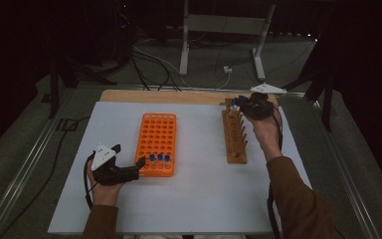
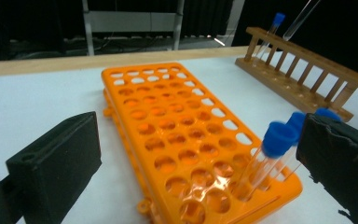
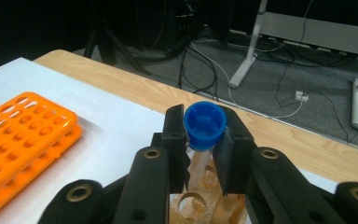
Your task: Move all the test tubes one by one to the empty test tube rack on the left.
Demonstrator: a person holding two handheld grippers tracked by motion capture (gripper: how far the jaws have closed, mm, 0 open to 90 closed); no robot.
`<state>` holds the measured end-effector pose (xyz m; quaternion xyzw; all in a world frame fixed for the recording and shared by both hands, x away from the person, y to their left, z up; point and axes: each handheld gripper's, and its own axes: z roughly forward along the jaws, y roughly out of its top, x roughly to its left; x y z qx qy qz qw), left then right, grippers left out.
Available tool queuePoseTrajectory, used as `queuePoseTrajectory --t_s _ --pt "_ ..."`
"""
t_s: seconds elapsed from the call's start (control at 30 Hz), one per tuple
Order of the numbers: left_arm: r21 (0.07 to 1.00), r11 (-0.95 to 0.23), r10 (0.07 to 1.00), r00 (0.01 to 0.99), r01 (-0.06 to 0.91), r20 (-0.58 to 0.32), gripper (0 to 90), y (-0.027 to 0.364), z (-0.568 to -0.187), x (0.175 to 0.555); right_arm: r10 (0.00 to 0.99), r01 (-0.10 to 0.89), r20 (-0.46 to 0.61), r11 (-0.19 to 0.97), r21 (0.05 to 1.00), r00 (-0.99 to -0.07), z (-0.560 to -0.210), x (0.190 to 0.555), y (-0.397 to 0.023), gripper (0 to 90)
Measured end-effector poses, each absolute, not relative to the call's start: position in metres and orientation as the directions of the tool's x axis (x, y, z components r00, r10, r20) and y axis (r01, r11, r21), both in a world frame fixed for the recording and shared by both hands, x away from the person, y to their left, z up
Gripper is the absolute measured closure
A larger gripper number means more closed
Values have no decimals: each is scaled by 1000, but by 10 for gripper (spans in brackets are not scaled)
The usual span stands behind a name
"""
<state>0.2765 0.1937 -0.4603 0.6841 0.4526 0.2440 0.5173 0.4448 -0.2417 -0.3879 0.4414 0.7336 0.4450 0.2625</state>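
My right gripper (image 3: 203, 140) is shut on a clear tube with a blue cap (image 3: 205, 122), held upright just above the holes of the wooden rack (image 3: 193, 203). In the high view this gripper (image 1: 238, 105) hovers over the far end of the wooden rack (image 1: 237, 142). The orange tube rack (image 1: 156, 137) lies mid-table with three blue-capped tubes (image 1: 159, 158) in its near row. My left gripper (image 1: 129, 155) is open at the orange rack's near left corner. Its jaws stand wide apart around that rack's (image 2: 168, 126) near end, with the blue-capped tubes (image 2: 279, 140) close to the right jaw.
A white mat (image 1: 194, 199) covers the wooden table (image 1: 129, 95). In the left gripper view, another blue-capped tube (image 2: 276, 21) stands at the far end of the wooden rack (image 2: 303, 70). Cables and a metal stand (image 1: 224, 30) lie on the floor beyond the table.
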Motion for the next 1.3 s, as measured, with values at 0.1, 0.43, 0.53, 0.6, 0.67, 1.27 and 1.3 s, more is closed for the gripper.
queuePoseTrajectory --t_s 0.1,0.43,0.53,0.6,0.67,1.27,1.3 --pt "931 -70 868 481 360 -121 10 191 -456 277 872 412 10 221 884 -489 -386 441 -239 766" --pt "946 -102 866 495 307 -67 33 175 -440 279 825 431 71 218 875 -561 -384 429 -226 765" --pt "951 -123 866 499 284 -37 42 166 -434 280 811 427 70 230 875 -581 -383 425 -219 765" --pt "951 -132 858 512 280 -32 42 160 -430 282 801 424 70 239 873 -594 -382 423 -215 765" --pt "950 -138 853 522 279 -29 43 153 -428 284 792 422 69 246 873 -606 -380 420 -210 765" --pt "944 -157 832 554 291 -32 72 114 -419 294 699 399 102 276 874 -707 -365 390 -177 764" --pt "943 -162 830 557 291 -29 73 113 -419 294 693 398 103 280 874 -713 -365 388 -175 765"
